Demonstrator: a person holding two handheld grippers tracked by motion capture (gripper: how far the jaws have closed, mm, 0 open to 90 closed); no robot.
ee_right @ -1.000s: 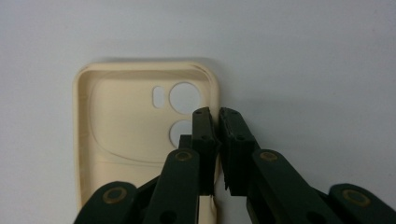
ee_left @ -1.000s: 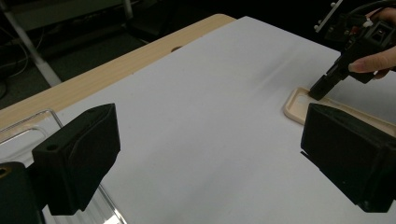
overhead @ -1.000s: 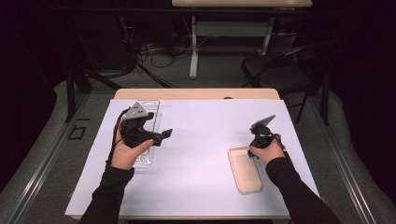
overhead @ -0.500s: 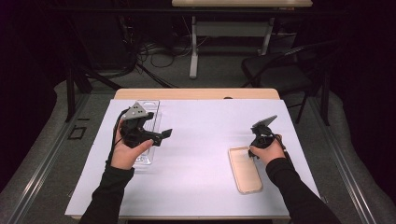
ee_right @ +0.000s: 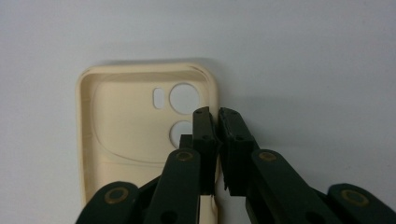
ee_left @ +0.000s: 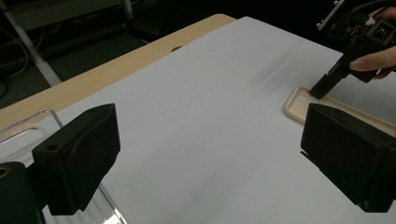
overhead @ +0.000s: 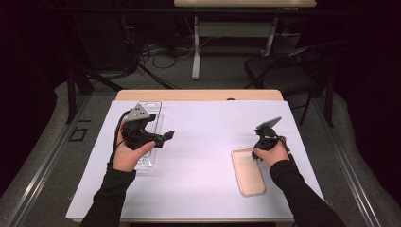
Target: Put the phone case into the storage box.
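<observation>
Where jaws pinch, beige phone case (ee_right: 130,140).

A white sheet (overhead: 203,156) covers most of the wooden counter (overhead: 198,95), whose bare far edge shows a small dark hole (overhead: 231,99). Behind the counter, on the grey floor (overhead: 222,71), lie tangled cables (overhead: 156,52). A white desk leg (overhead: 196,45) stands among them, and a dark chair (overhead: 279,75) sits to the right.

Light wooden table (overhead: 198,95), white sheet (overhead: 203,156) covering most of it, clear plastic tray (overhead: 150,124) at left, beige phone case (overhead: 249,172) near right
</observation>
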